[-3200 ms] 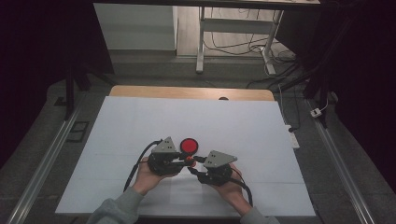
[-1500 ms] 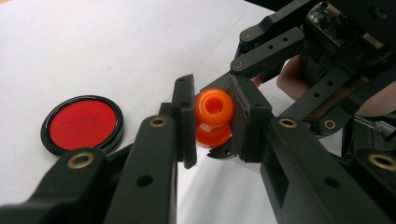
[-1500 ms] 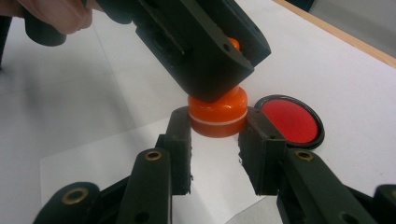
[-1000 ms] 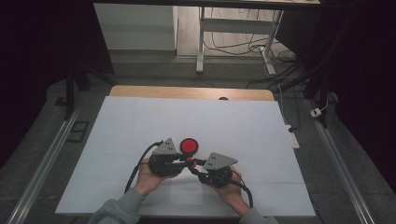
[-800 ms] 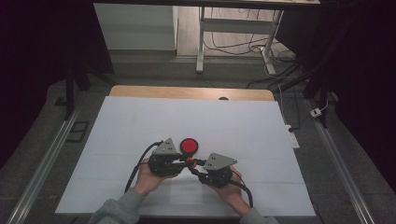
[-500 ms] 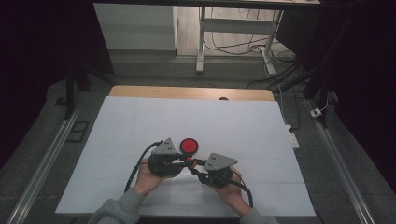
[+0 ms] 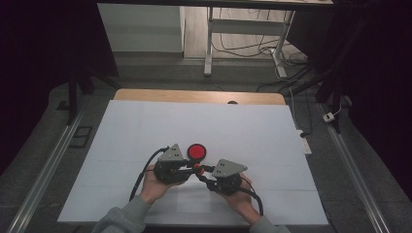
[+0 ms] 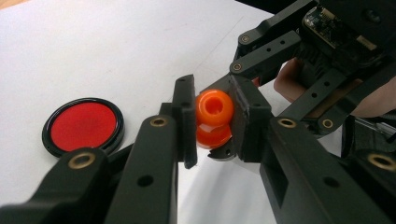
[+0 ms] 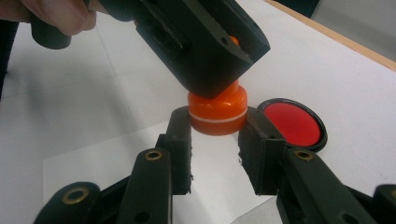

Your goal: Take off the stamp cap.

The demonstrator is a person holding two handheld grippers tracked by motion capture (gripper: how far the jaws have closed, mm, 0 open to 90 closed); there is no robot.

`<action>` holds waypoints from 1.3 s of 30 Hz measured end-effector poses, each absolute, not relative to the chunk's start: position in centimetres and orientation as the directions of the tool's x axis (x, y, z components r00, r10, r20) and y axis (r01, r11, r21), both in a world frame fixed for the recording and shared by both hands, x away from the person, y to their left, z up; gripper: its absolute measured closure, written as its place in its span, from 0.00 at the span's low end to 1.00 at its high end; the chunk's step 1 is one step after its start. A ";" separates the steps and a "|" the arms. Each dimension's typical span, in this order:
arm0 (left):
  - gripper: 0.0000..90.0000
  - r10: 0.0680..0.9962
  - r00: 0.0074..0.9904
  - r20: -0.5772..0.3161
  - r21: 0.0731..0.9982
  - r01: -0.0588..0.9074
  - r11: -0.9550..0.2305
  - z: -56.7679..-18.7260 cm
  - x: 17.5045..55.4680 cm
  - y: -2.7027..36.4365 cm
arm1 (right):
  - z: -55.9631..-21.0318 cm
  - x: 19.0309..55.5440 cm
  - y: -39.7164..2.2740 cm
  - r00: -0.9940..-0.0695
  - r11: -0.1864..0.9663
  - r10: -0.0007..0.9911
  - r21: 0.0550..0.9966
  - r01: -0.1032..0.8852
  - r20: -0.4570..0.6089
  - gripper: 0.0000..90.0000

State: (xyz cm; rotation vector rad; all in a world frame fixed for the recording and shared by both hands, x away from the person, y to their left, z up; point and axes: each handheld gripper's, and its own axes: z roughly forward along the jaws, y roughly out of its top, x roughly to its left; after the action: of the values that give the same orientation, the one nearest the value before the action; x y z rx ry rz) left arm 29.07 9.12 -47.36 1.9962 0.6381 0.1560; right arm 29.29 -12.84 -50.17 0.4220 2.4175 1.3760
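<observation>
A small orange stamp-like piece (image 7: 196, 169) with a round knob on top and a wider base is held between both grippers, just above the white table sheet. My left gripper (image 8: 212, 123) is shut on the orange knob (image 8: 213, 109). My right gripper (image 9: 217, 126) is shut on the orange base (image 9: 217, 109), whose white ring shows. The two grippers meet tip to tip near the table's front, left gripper (image 7: 193, 167) on the left and right gripper (image 7: 199, 172) on the right. A round red pad in a black rim (image 7: 197, 151) lies flat just beyond them.
The white sheet (image 7: 145, 126) covers most of the table, with a wooden strip (image 7: 194, 96) along the far edge. Metal rails (image 7: 43, 170) run along both sides. A desk frame and cables (image 7: 272, 53) stand on the floor beyond.
</observation>
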 end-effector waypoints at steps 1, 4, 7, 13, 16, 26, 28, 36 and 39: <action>0.81 0.497 0.853 -0.157 0.853 0.371 -0.367 -47.4 29.1 9.1 | -50.2 29.3 -12.8 -0.902 0.490 0.410 0.867 0.094 -0.134 0.72; 0.81 0.497 0.853 -0.159 0.853 0.373 -0.366 -47.4 29.1 9.2 | -50.2 29.3 -12.8 -0.903 0.489 0.409 0.867 0.093 -0.134 0.72; 0.81 0.496 0.853 -0.161 0.854 0.372 -0.364 -47.4 29.1 9.2 | -50.1 29.3 -12.9 -0.904 0.491 0.405 0.866 0.090 -0.136 0.72; 0.81 0.496 0.852 -0.166 0.853 0.377 -0.362 -47.4 29.1 9.2 | -50.1 29.3 -12.9 -0.904 0.491 0.406 0.867 0.091 -0.135 0.72; 0.81 0.497 0.852 -0.167 0.854 0.377 -0.360 -47.4 29.1 9.2 | -50.1 29.3 -12.9 -0.904 0.490 0.406 0.867 0.090 -0.135 0.72; 0.81 0.500 0.849 -0.170 0.852 0.381 -0.358 -47.3 29.1 9.2 | -50.1 29.2 -12.9 -0.904 0.494 0.403 0.866 0.083 -0.143 0.72; 0.81 0.501 0.849 -0.167 0.853 0.379 -0.358 -47.3 29.0 9.2 | -50.1 29.2 -12.9 -0.903 0.495 0.402 0.865 0.078 -0.148 0.72; 0.81 0.502 0.848 -0.170 0.853 0.382 -0.356 -47.3 29.0 9.2 | -50.2 29.2 -12.9 -0.901 0.484 0.412 0.871 0.088 -0.137 0.72; 0.81 0.497 0.850 -0.175 0.853 0.383 -0.355 -47.3 29.1 9.3 | -50.1 29.2 -12.9 -0.906 0.487 0.402 0.869 0.085 -0.137 0.72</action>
State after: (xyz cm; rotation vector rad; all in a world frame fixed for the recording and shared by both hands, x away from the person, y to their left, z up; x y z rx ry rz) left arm 29.07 9.29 -47.29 1.9854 0.6482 0.1373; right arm 29.24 -12.91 -50.14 0.4093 2.4150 1.3847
